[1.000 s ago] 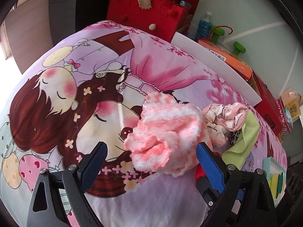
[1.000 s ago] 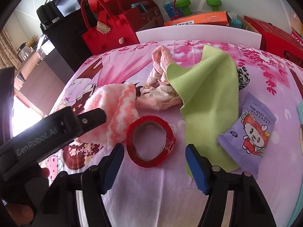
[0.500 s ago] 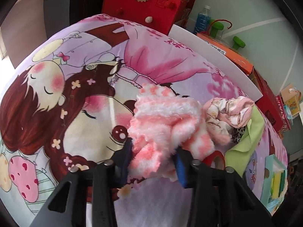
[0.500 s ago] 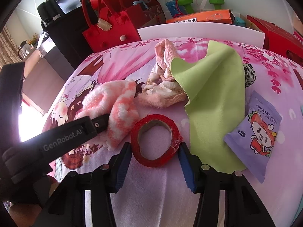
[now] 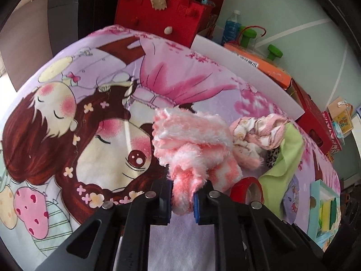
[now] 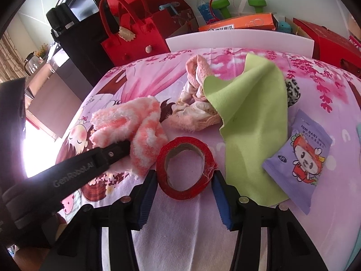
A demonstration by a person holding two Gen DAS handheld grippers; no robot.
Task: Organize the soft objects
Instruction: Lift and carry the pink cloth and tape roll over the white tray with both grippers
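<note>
Early stage: left gripper (image 5: 182, 197) jaws, just closing, pinch the fuzzy pink sock (image 5: 194, 144); right gripper (image 6: 183, 189) jaws clasp the red tape roll (image 6: 185, 167); the green cloth (image 6: 248, 122) lies unsorted.

"GenRobot.AI" runs along the left claw (image 6: 117, 151); "MINI BABY WIPES" stands on the purple packet (image 6: 300, 155) at right.

The pink-and-white sock (image 5: 194, 140) is shaggy, fluffy knit; the green cloth (image 6: 248, 113) is smooth and matt. The red tape roll (image 6: 185, 169) has a frayed fabric edge, and the purple wipes packet (image 6: 300, 155) looks like smooth plastic film.
</note>
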